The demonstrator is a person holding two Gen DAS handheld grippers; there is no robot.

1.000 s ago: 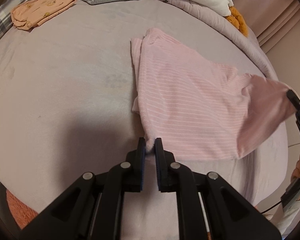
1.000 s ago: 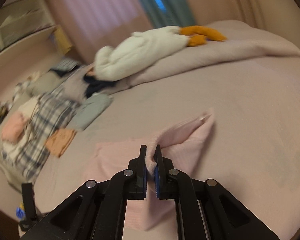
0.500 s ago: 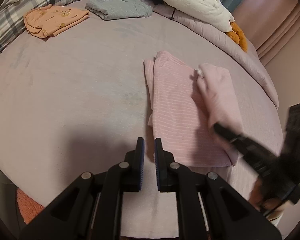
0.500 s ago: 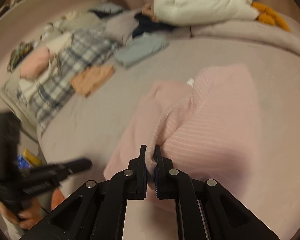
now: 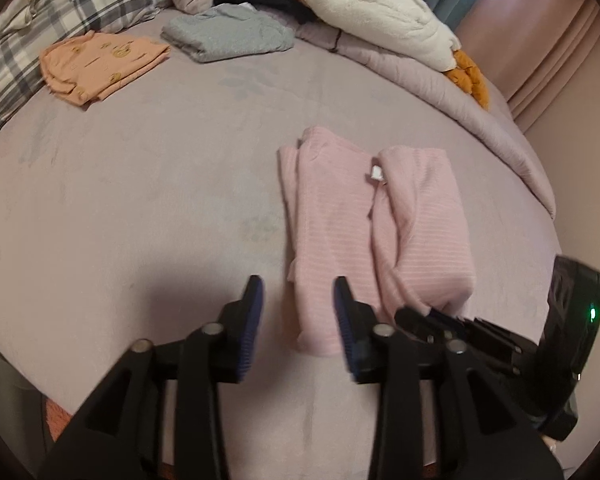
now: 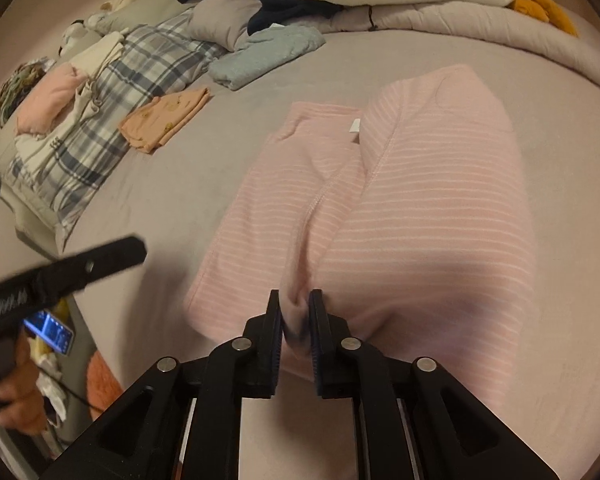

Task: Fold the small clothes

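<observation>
A pink striped garment [image 5: 340,220] lies on the mauve bed sheet [image 5: 160,200], its right side folded over onto the middle. My left gripper [image 5: 298,292] hovers just in front of the garment's near left corner. Its jaws are opening and no cloth is between the pads. My right gripper [image 6: 295,304] sits low at the near edge of the pink garment [image 6: 420,220]. Its jaws are opening too, but a bunched fold of cloth still fills the gap and touches both pads. In the left wrist view the right gripper [image 5: 432,314] sits at the garment's near right corner.
A folded orange garment [image 5: 100,64] and a folded grey one [image 5: 228,36] lie at the far left of the bed. A plaid pillow [image 5: 28,32], a white fluffy bundle [image 5: 380,8] and a rolled duvet [image 5: 480,120] line the back. The bed's near edge runs just below the grippers.
The right gripper carried the garment's right side over and laid it on the middle. The left gripper let go of the near corner, lifted a little and spread its jaws.
</observation>
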